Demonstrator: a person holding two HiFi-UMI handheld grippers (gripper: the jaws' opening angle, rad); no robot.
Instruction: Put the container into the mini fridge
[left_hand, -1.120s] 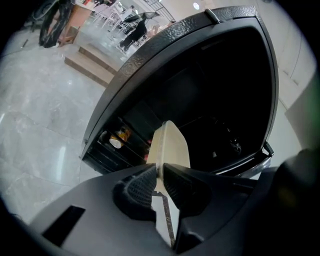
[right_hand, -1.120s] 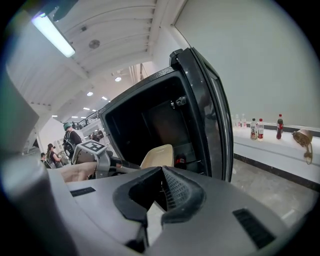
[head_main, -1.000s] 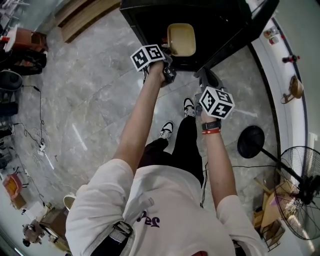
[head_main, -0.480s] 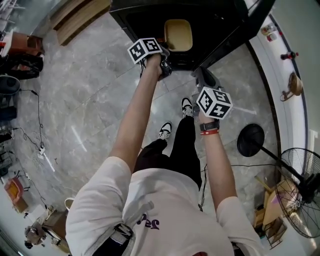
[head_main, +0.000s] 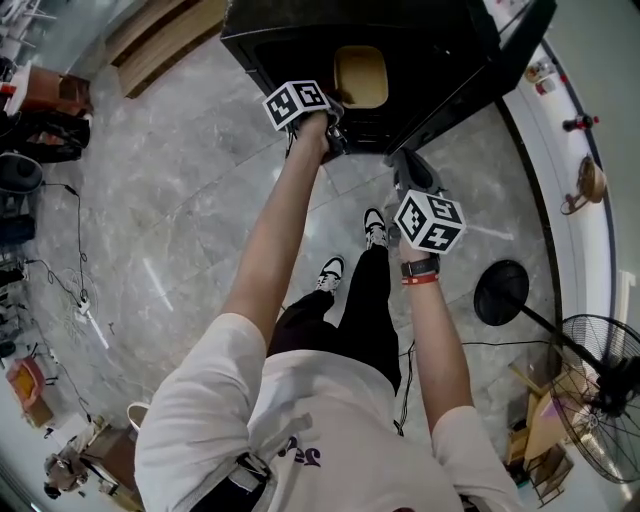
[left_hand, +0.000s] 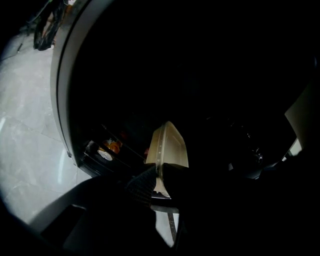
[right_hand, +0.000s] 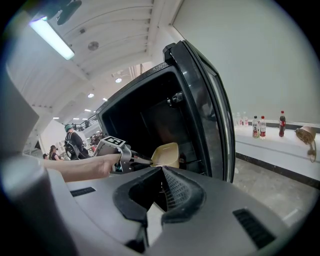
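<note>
Inside the open fridge (right_hand: 145, 107), the container (head_main: 361, 76) sat at the tips of your left gripper (head_main: 337, 110), whose jaws were clamped on its near rim. It lay straight ahead of those jaws, reaching deeper into the dark cavity, and its slightly longer side seemed to run along the gripper's line. Whether its base touched a shelf could not be told. Your left hand was by far the nearer one. Your right gripper (right_hand: 161, 192) hung outside the opening, jaws pressed together on nothing, with the door (right_hand: 212, 100) swung wide to its right. Bottles (right_hand: 262, 128) stood on a ledge (right_hand: 270, 147) beyond the door, their labels too small to read. Only the black-and-white squares on each cube (head_main: 297, 104) showed plainly.
</note>
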